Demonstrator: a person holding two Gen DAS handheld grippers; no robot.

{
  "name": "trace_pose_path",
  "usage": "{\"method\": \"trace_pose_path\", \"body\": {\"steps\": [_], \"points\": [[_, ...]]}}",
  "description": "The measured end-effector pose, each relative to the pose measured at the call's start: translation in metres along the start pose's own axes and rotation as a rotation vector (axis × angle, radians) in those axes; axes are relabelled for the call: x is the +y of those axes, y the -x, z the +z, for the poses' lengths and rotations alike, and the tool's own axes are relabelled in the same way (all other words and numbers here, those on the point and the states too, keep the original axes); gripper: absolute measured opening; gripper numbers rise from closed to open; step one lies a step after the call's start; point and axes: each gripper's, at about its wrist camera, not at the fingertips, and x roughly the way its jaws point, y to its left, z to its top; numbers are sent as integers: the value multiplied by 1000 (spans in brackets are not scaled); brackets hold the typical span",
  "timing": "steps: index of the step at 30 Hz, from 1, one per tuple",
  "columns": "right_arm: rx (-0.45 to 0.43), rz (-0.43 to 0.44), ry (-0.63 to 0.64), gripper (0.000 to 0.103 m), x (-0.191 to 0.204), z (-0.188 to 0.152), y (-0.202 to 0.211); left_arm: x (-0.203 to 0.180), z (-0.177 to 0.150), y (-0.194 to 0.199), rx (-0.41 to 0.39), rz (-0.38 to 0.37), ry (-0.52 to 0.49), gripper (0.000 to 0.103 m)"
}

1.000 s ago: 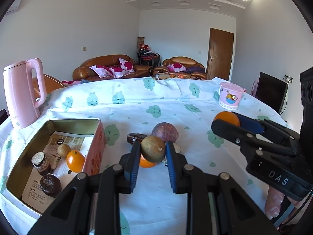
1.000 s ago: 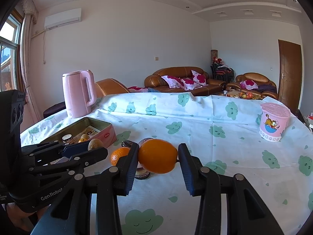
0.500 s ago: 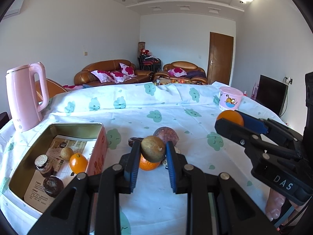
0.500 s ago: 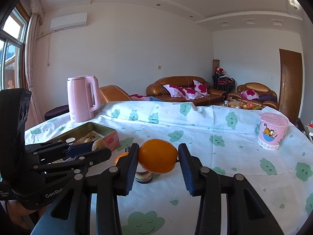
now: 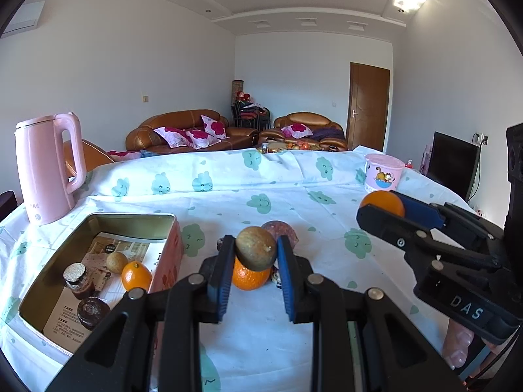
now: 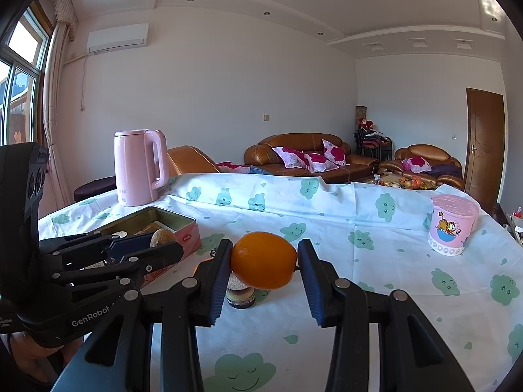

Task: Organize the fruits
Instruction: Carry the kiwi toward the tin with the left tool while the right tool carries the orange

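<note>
Fruits are split between both grippers, the table and a tin; the left gripper point(image 5: 256, 253) is clamped on a brownish-green round fruit point(image 5: 256, 250), held above the tablecloth point(image 5: 228, 202); directly below it on the cloth lies an orange point(image 5: 251, 276), with a dark purple fruit point(image 5: 280, 230) just behind; the right gripper point(image 6: 264, 261) is clamped on a larger orange point(image 6: 264, 260), lifted clear of the table over a small cork-topped jar point(image 6: 241, 294); to the left sits an open metal tin point(image 5: 163, 219) holding another orange point(image 5: 136, 275), a small brown fruit point(image 5: 116, 262) and two dark jars on a printed leaflet; a pink kettle point(image 5: 49, 170) stands beyond the tin; a pink cartoon cup point(image 5: 381, 173) stands at the far right of the table.
</note>
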Motion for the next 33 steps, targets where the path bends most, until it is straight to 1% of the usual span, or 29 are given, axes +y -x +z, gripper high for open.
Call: {"method": "trace_pose_path", "body": {"steps": [14,21,26,30,33], "points": [[-11,-11,14,43,2,1,3,2,0,5,-34,9,7,27],[-62,-25,20,43,4,1,15,4,-1,12,-66,21,-1,27],[-53,-29,32,43,9,1,15,14,-1,12,-61,21,15,27],[-46,-6,16,43,14,2,11,24,-1,14,-56,33,26,27],[-37,4,31,43,23,3,6,29,-1,15,-55,42,31,27]]}}
